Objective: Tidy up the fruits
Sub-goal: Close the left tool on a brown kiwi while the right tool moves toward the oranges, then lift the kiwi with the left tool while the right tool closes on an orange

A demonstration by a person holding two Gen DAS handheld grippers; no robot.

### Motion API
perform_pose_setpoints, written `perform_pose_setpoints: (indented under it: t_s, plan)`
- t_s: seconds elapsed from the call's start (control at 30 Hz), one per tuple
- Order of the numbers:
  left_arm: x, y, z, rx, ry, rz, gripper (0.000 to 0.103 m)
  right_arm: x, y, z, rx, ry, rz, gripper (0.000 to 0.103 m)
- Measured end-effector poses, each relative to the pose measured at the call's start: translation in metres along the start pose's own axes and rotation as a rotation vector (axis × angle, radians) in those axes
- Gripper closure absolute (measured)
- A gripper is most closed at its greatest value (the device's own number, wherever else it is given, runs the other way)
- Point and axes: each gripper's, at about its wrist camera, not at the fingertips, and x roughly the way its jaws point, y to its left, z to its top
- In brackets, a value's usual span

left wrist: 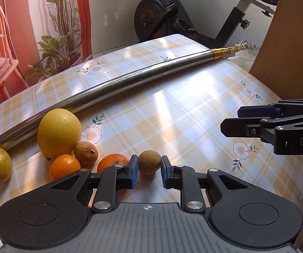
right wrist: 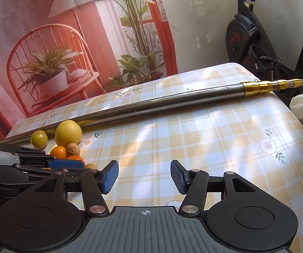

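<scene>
Checked tablecloth (left wrist: 172, 109), brown fruit (left wrist: 149, 162) between left fingers (left wrist: 135, 174)

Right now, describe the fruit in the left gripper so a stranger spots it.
A metal pole crosses the checked tablecloth; fruit clusters at its left end. Yours is the brown fruit on the cluster's right edge, pinched by the left gripper; the other brown one sits beside the big yellow fruit.

tablecloth (left wrist: 193, 113): glossy plastic | pole (left wrist: 113, 84): smooth metal | grapefruit (left wrist: 59, 133): dimpled rind
</scene>
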Motion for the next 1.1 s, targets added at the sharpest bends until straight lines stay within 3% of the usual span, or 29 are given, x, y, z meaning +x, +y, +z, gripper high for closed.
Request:
perform_pose_setpoints:
  t_s: [0.6,0.8,0.93,1.1]
  plan:
    - [0.001,-0.007,0.004,0.01,-0.017,0.002,0.077,0.003,0.002,-0.004,0.004,0.021,0.011,0.051]
    - [-0.04,-0.003,-0.008,-0.037,-0.097,-0.04,0.077,-0.001,0.006,-0.003,-0.001,0.023,0.016,0.051]
    - [-0.077,0.006,-0.023,-0.053,-0.166,0.0,0.077,-0.007,0.014,-0.001,-0.021,0.022,0.034,0.051]
    - [-0.123,0.04,-0.049,-0.161,-0.21,0.046,0.077,-0.011,0.033,0.005,-0.063,0.025,0.041,0.051]
